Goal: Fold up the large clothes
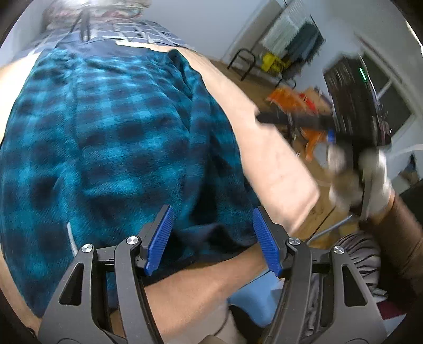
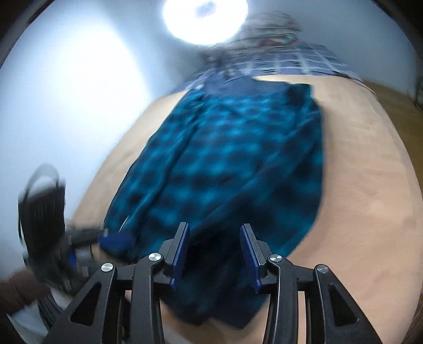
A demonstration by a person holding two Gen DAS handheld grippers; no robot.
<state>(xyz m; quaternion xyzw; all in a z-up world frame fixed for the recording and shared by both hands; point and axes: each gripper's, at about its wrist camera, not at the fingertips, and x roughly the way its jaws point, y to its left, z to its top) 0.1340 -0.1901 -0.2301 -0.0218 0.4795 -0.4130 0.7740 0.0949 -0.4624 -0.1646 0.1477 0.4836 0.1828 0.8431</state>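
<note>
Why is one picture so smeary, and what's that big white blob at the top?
Right wrist view: the blob is a lamp glaring straight into the lens, and the blue checked robe smears with motion. Left wrist view: robe sharper; the right claw and hand blur instead.

The garment [image 1: 111,137] lies spread on the bed [image 1: 275,158], a quilt [image 1: 137,31] behind it.

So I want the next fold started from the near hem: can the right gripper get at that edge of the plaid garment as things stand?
Probably yes. The right gripper is open, and the plaid garment lies flat on the tan bed surface with its near hem just ahead of the fingers, nothing between.
</note>
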